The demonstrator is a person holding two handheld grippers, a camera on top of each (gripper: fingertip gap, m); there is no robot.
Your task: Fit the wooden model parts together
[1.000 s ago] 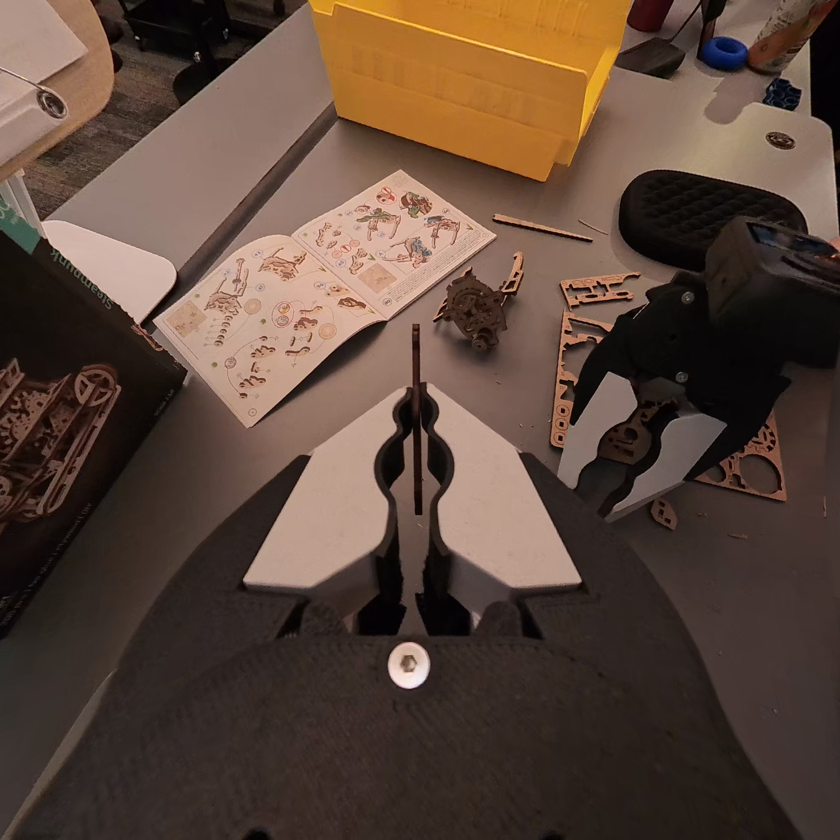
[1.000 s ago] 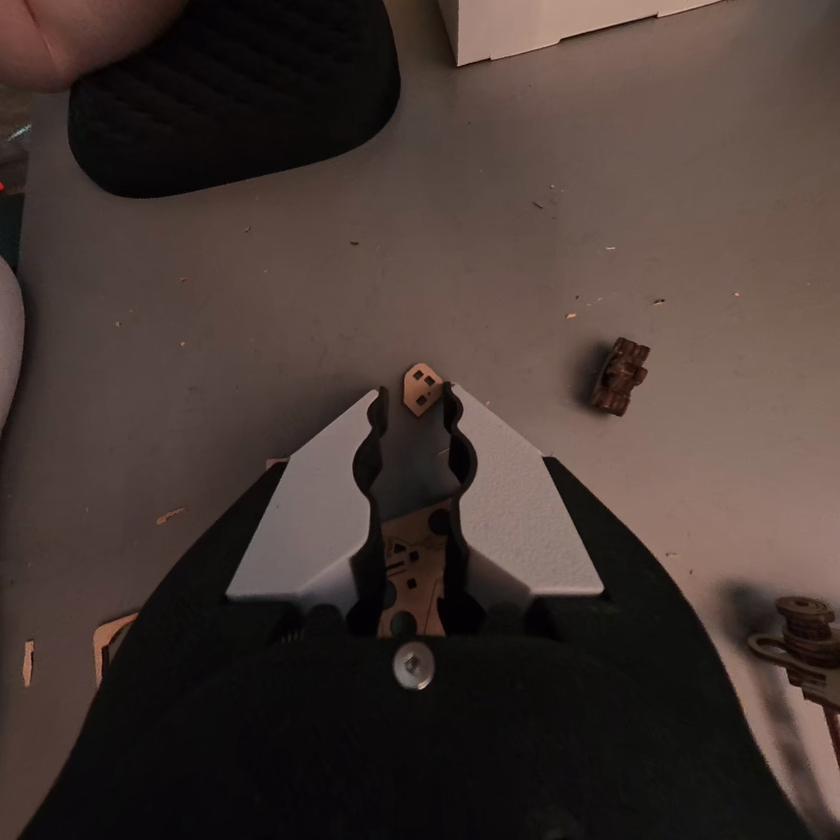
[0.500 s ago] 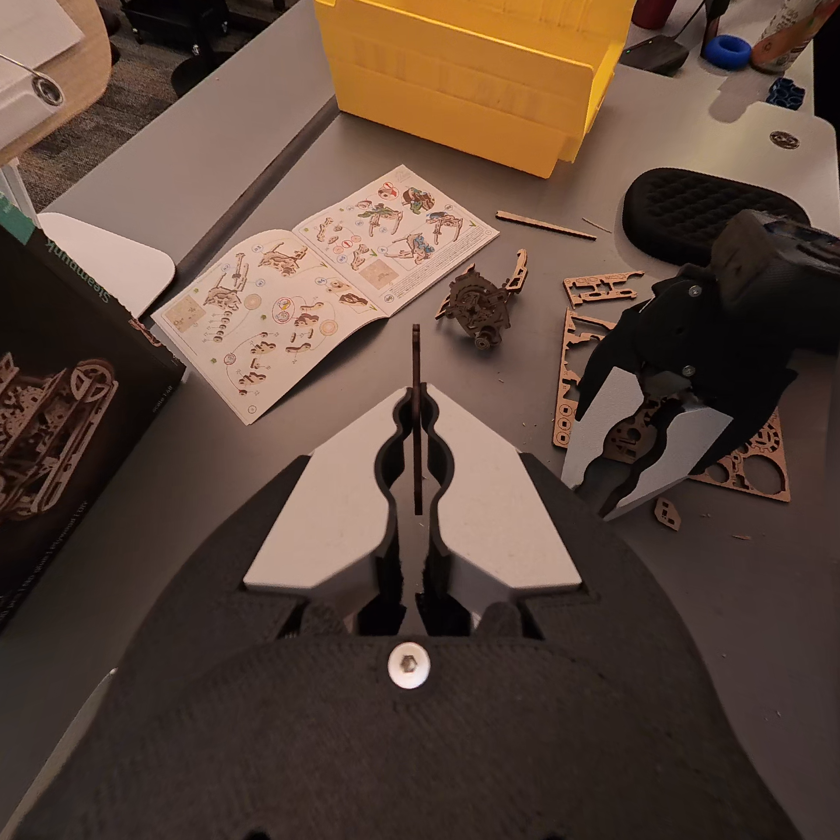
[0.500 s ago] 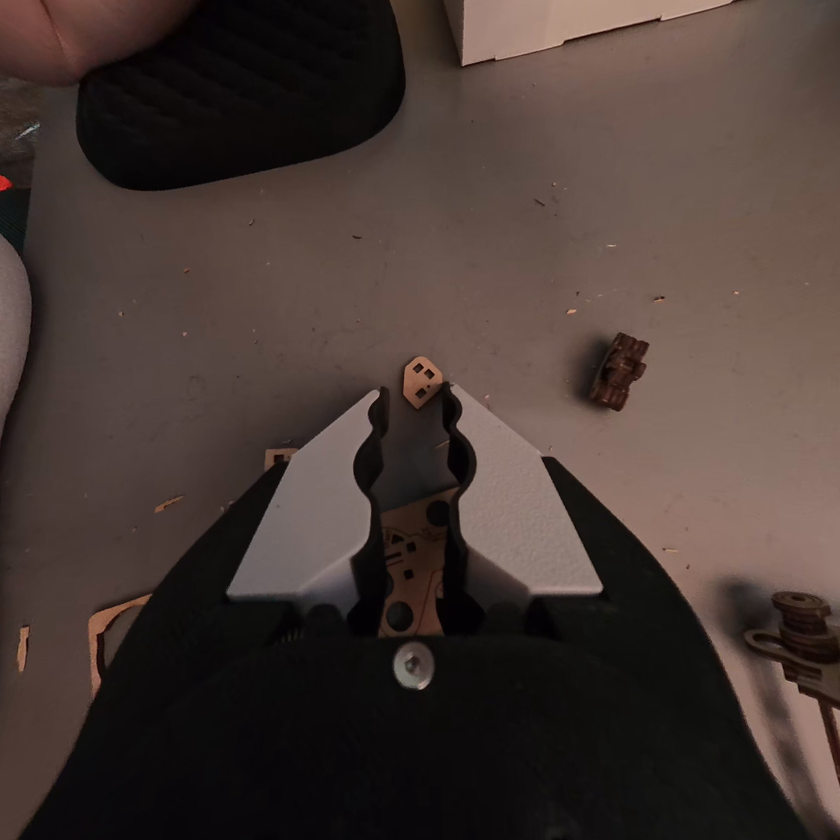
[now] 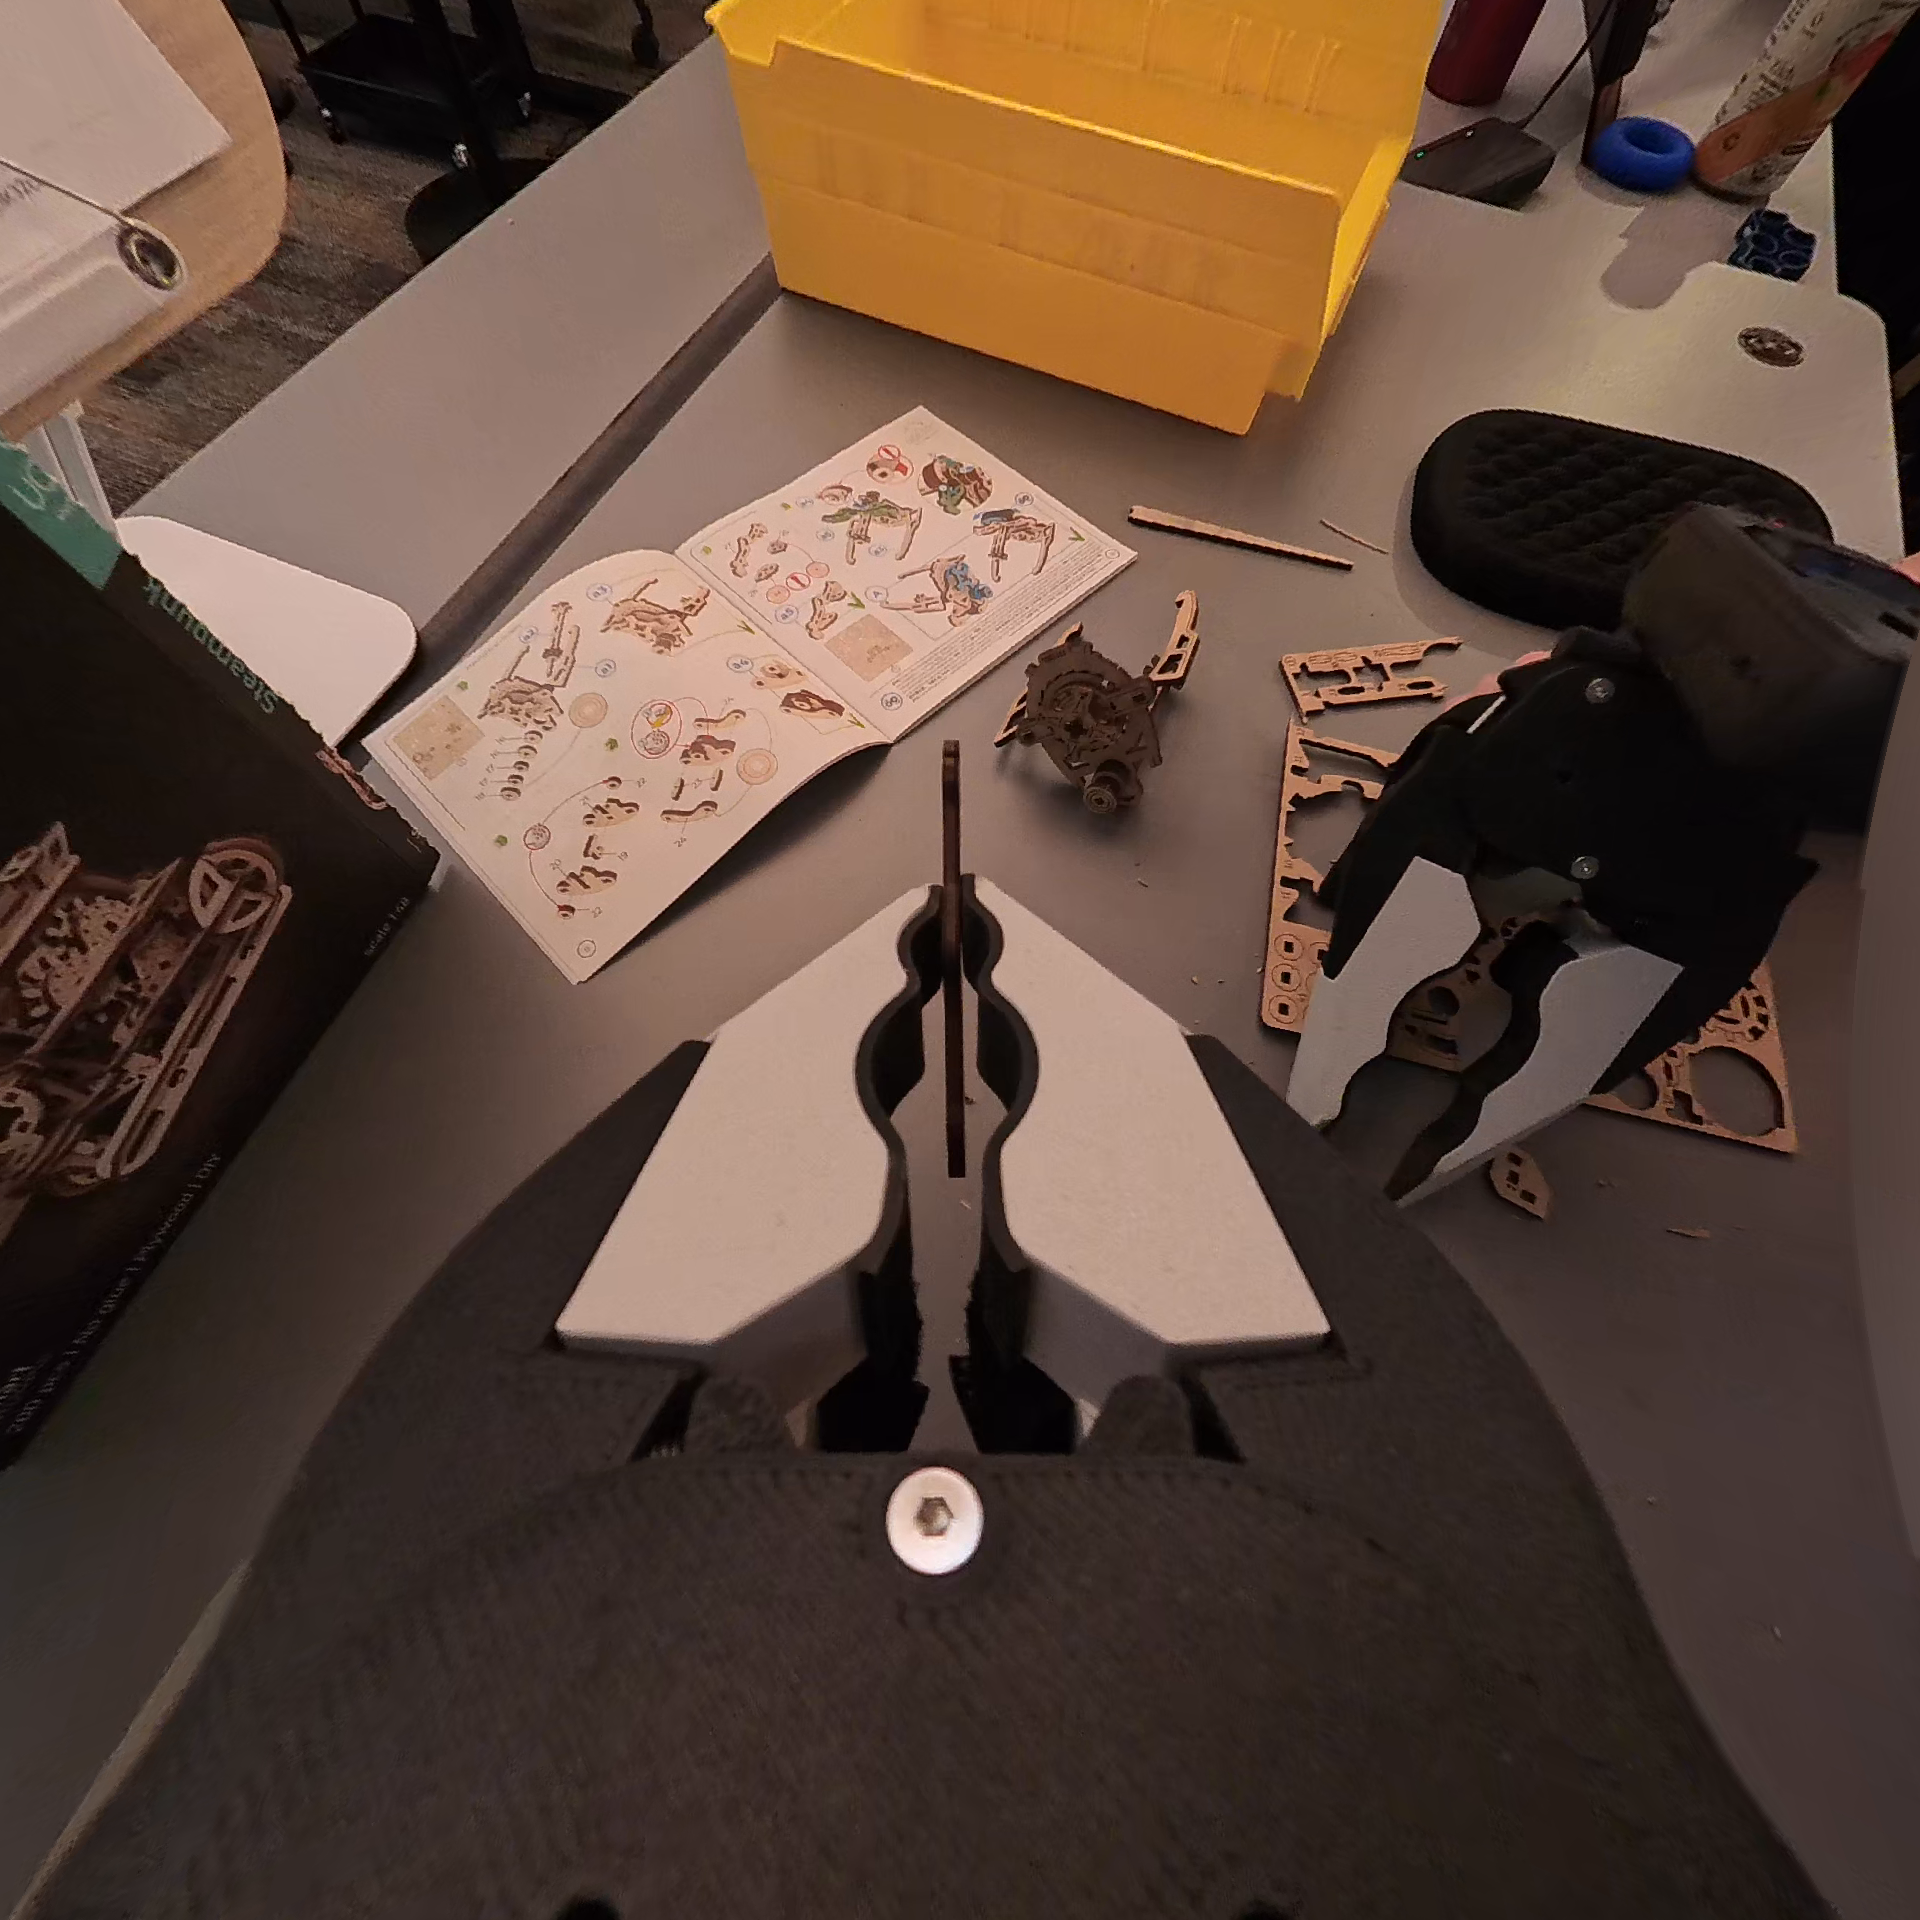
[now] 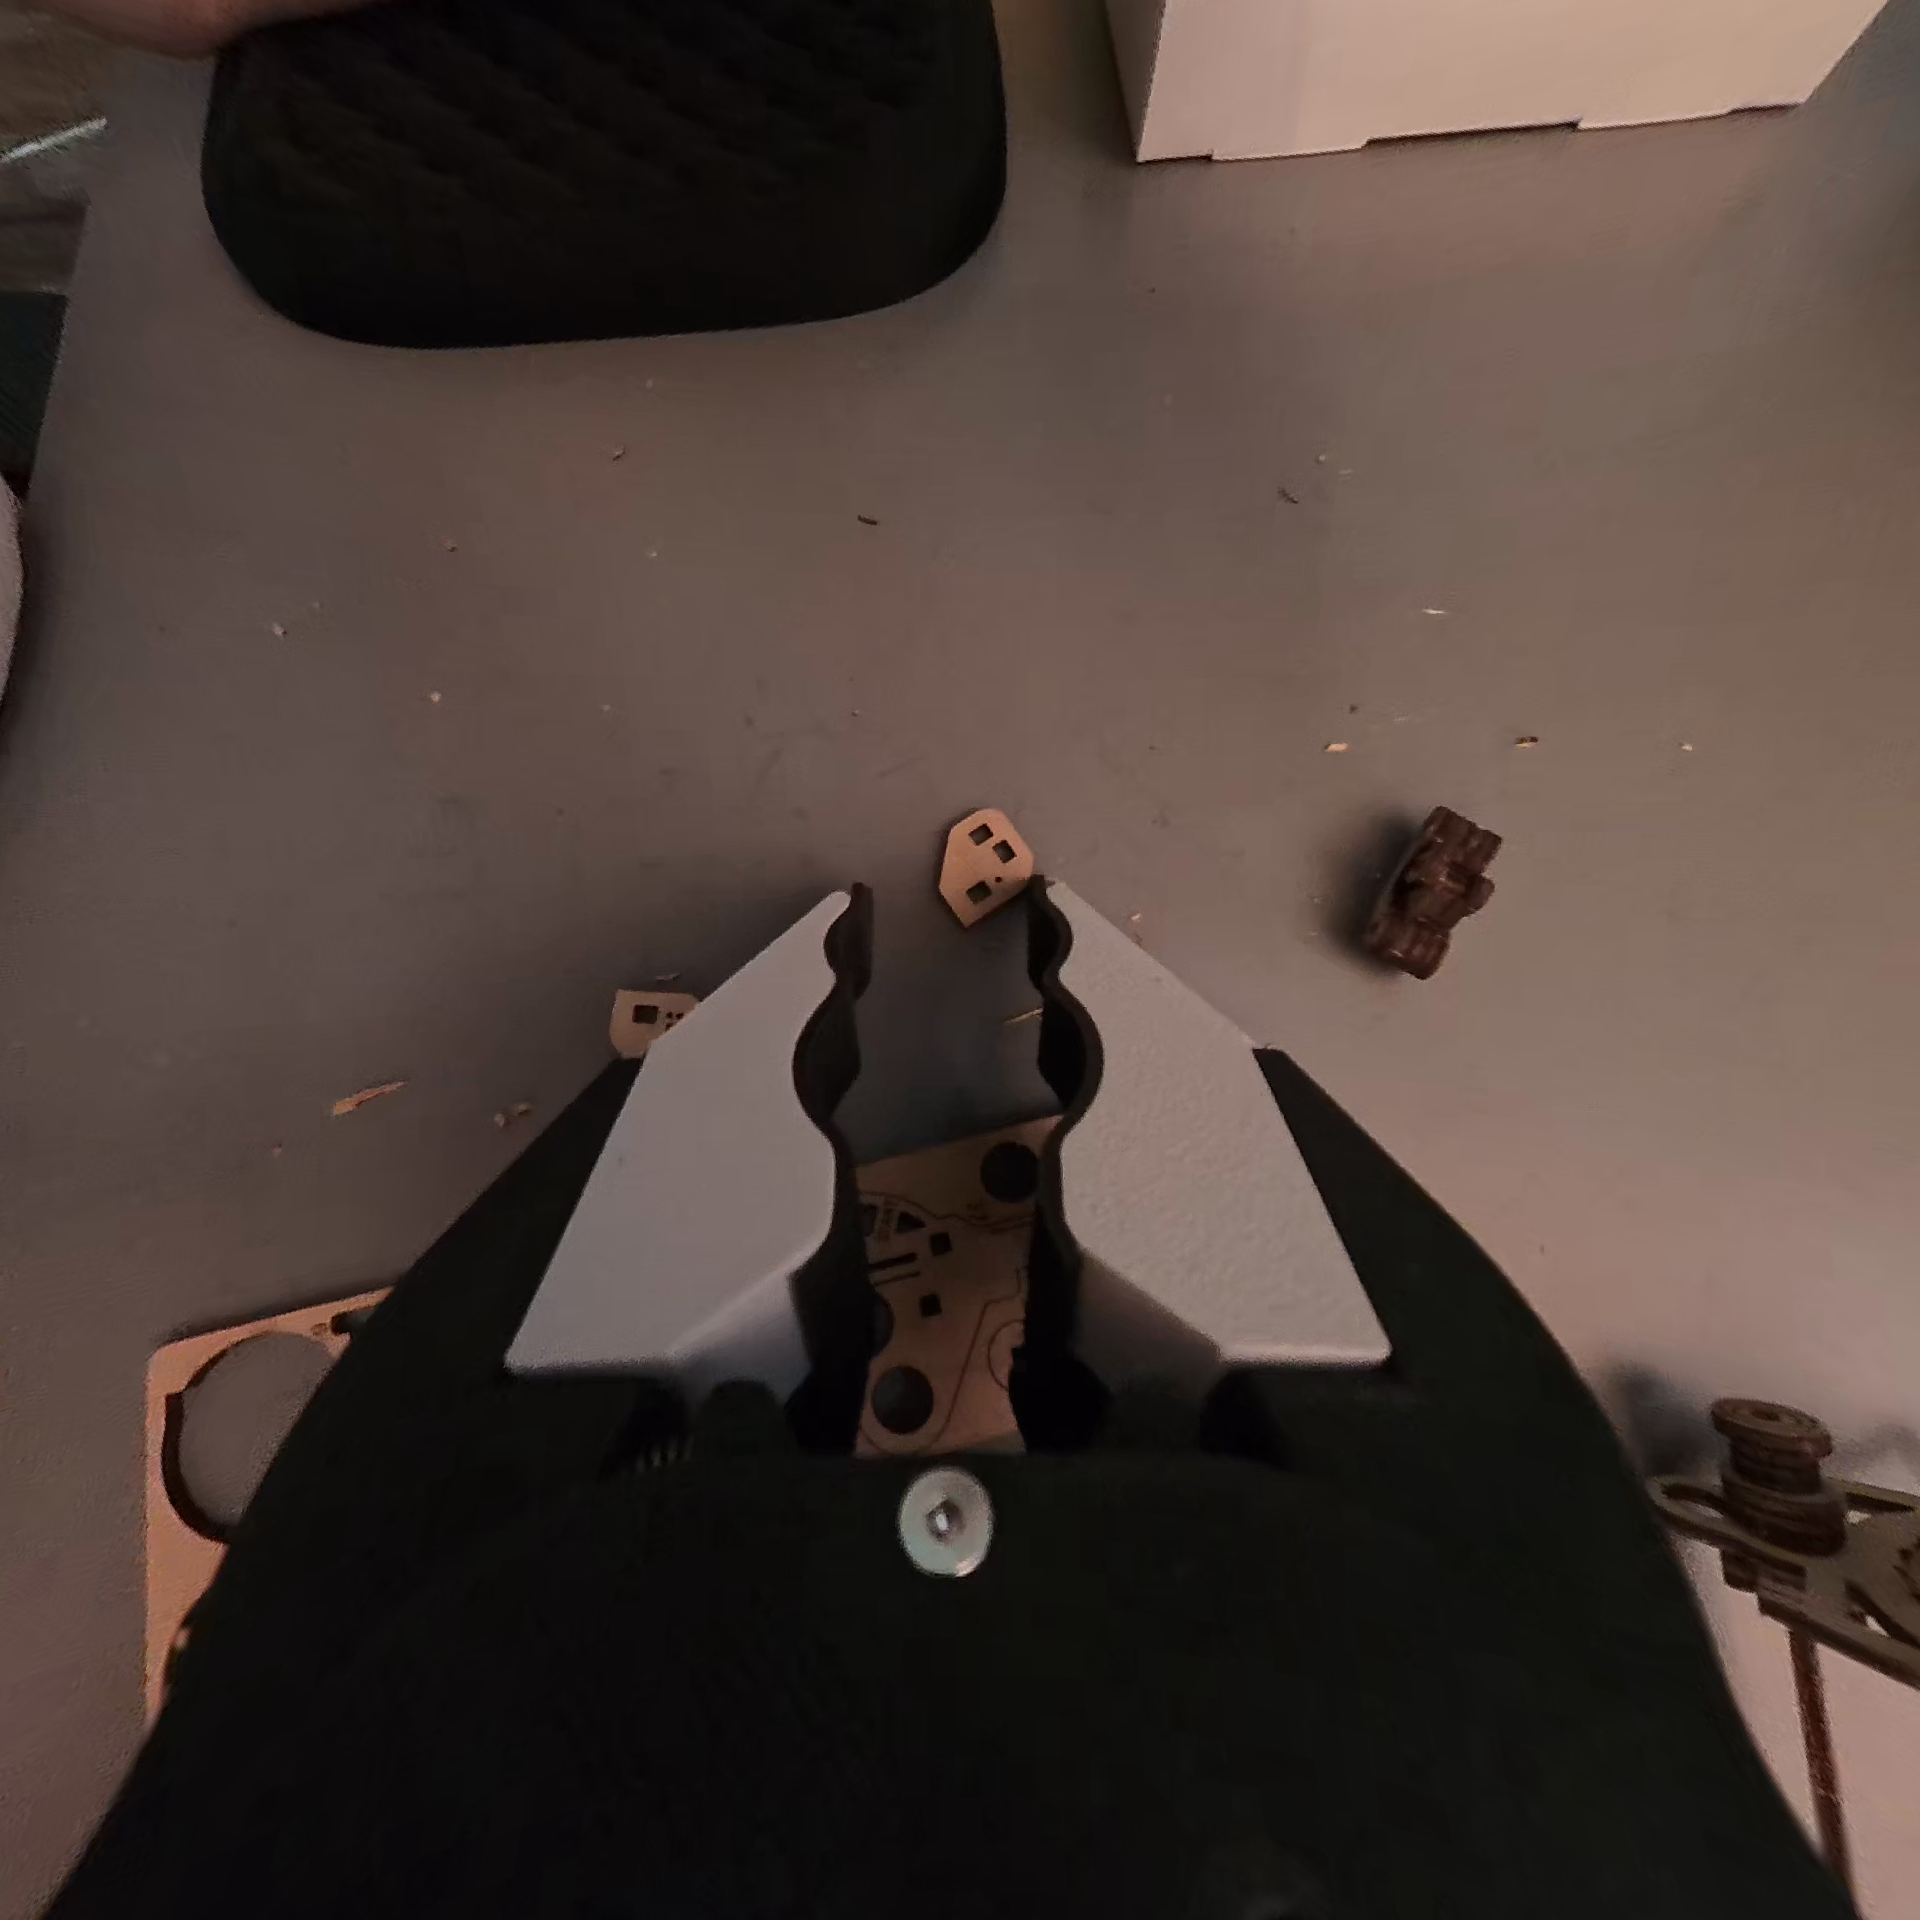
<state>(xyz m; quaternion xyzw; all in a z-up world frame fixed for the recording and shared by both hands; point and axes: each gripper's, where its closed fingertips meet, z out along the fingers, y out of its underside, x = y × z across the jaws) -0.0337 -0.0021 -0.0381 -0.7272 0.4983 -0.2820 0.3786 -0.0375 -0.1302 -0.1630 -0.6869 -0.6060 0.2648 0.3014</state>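
My left gripper [image 5: 951, 894] is shut on a thin flat wooden piece [image 5: 952, 831], held edge-on and upright above the table. A part-built dark wooden model [image 5: 1091, 717] lies beyond it. My right gripper [image 6: 945, 899] is open and empty, low over the table, and also shows in the left wrist view [image 5: 1382, 1143]. A small pale wooden piece with square holes [image 6: 985, 865] lies just past its tips, nearer the right finger. A punched plywood sheet [image 6: 945, 1299] lies under the gripper and shows in the left wrist view [image 5: 1714, 1081]. A small dark wooden sub-assembly [image 6: 1429, 891] lies to the right.
An open instruction booklet [image 5: 748, 675], a yellow bin [image 5: 1060, 197] and a dark kit box [image 5: 156, 935] are to the left and far side. A black quilted pad [image 6: 603, 166] and a white box [image 6: 1455, 73] lie ahead of the right gripper. Another wooden assembly [image 6: 1787, 1496] sits at right. My right fingertips sit around 20 cm from my left ones. Both grippers' tips are roughly 15 cm from the part-built dark wooden model [image 5: 1091, 717].
The right gripper has pulled back a little and opened slightly wider; the small pale piece now lies farther past its tips. The left gripper holds steady with its piece.
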